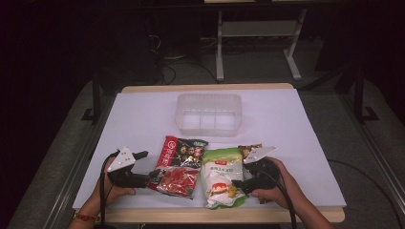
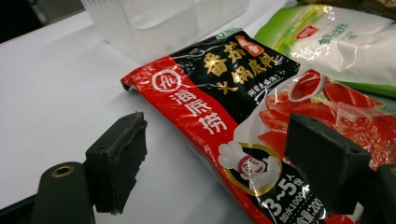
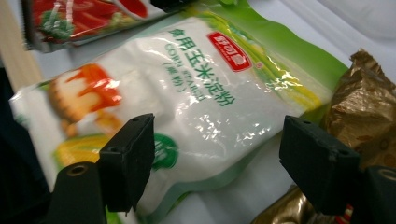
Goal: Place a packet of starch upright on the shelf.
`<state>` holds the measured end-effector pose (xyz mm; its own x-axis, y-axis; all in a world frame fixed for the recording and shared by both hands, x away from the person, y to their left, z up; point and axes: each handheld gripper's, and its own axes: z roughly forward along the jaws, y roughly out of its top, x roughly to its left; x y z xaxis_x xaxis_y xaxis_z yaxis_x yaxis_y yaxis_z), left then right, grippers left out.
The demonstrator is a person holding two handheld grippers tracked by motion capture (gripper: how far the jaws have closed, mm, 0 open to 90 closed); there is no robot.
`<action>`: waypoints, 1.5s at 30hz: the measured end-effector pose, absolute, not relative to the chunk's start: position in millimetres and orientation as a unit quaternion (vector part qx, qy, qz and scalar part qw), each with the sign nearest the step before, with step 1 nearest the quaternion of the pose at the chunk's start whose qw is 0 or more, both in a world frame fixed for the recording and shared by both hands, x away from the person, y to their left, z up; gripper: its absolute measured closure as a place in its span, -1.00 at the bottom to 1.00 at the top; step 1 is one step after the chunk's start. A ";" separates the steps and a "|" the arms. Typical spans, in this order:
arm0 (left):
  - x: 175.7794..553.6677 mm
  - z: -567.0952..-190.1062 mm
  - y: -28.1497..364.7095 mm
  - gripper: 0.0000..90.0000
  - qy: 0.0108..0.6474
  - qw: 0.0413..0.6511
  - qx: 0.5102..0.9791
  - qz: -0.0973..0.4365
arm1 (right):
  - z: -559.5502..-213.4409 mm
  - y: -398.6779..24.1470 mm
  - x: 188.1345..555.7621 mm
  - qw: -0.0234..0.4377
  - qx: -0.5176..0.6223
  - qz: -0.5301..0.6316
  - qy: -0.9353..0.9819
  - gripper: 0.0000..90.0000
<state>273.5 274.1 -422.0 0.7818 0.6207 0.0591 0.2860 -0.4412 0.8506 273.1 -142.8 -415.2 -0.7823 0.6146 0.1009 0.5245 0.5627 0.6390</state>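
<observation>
The tub (image 1: 208, 113) is set behind the tomato packet (image 1: 179, 166), beside which the starch bag (image 1: 220, 177) is laid at the right, a crinkled packet (image 1: 249, 149) farther right.

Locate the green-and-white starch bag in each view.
High view: green-and-white starch bag, front centre-right, beside the right gripper.
Left gripper view: top right corner.
Right gripper view: centre, ahead of the jaws.
Shared landmark: red sauce packet lying alongside it.

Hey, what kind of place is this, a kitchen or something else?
Probably a lab or workshop, not a kitchen: a white-topped table stands in a dark room, desk frames and cables sit on the floor behind it.
</observation>
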 end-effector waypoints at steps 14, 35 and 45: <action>271.5 -427.1 264.2 -0.55 0.252 0.443 0.844 0.170 | -434.7 -135.8 316.9 -0.068 0.394 0.290 0.869 -0.76; 277.5 -432.3 268.6 -0.55 0.263 0.444 0.840 0.169 | -439.6 -134.2 319.6 -0.108 0.370 0.388 0.837 0.44; 279.0 -433.1 273.6 -0.54 0.273 0.446 0.835 0.171 | -427.6 -132.5 309.8 -0.073 0.342 0.409 0.843 0.93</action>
<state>279.0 273.6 -433.1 0.7919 0.6093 0.0416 0.3036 -0.4519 0.8388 309.8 -132.5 -427.6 -0.7551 0.5170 0.4032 0.6368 0.4320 0.6386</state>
